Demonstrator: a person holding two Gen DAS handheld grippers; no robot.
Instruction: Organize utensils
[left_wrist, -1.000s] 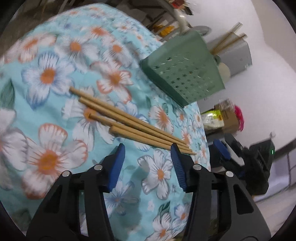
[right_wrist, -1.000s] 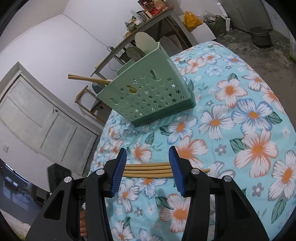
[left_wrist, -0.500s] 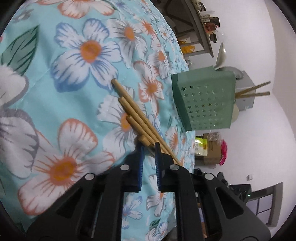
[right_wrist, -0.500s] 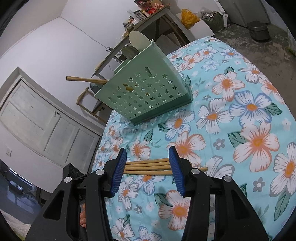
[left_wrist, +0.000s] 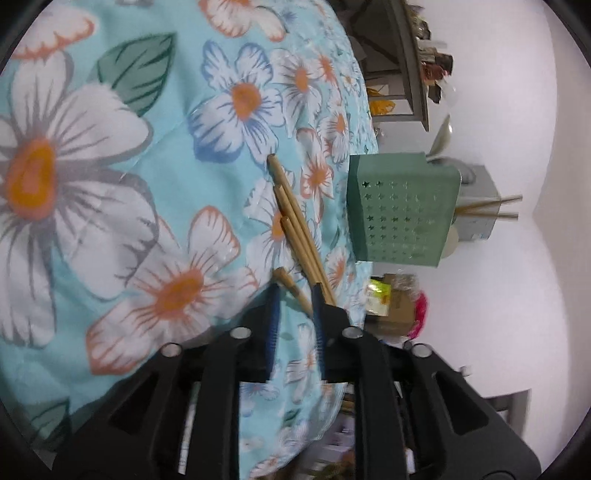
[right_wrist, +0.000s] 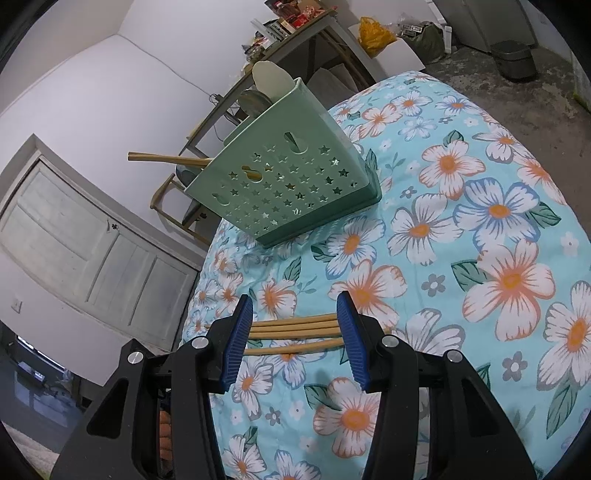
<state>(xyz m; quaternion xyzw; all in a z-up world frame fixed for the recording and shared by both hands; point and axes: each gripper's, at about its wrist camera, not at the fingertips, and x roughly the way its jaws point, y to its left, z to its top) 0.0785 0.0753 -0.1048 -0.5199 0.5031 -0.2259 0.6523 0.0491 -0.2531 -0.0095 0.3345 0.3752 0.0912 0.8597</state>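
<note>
A: Eyes on the chopsticks (left_wrist: 295, 229) — four wooden sticks lying side by side on the floral cloth (left_wrist: 110, 184). Three are bunched tight, and the fourth chopstick (left_wrist: 293, 290) sits a little apart, nearest the left hand-held gripper (left_wrist: 294, 295).

B: And that stray one runs right between the blue pads?

A: It does. Its blunt end pokes out just past the fingertips. The jaws have just been opening a touch after a squeeze; there's a visible gap on either side of the stick, so the pads aren't pressing on it. The bundle of three passes behind the right-hand finger (left_wrist: 317, 314), just beside it.

B: What about the other side?

A: From the right wrist view, the same chopsticks (right_wrist: 295, 330) lie crosswise between the fingers of the right hand-held gripper (right_wrist: 293, 332). Its jaws stand apart, about half spread, hovering above the sticks — I can't tell any contact there.

B: And the holder?

A: The green utensil caddy (right_wrist: 291, 192), star-punched walls, stands on the cloth beyond the sticks, well apart from both grippers. Two chopsticks (right_wrist: 166, 158) already jut from one end of it, and a pale spoon-like utensil (right_wrist: 269, 79) rises from the other.

B: Beyond that?

A: A white wall (right_wrist: 92, 92), a panelled door (right_wrist: 74, 229), a cluttered shelf (right_wrist: 295, 22).
</note>
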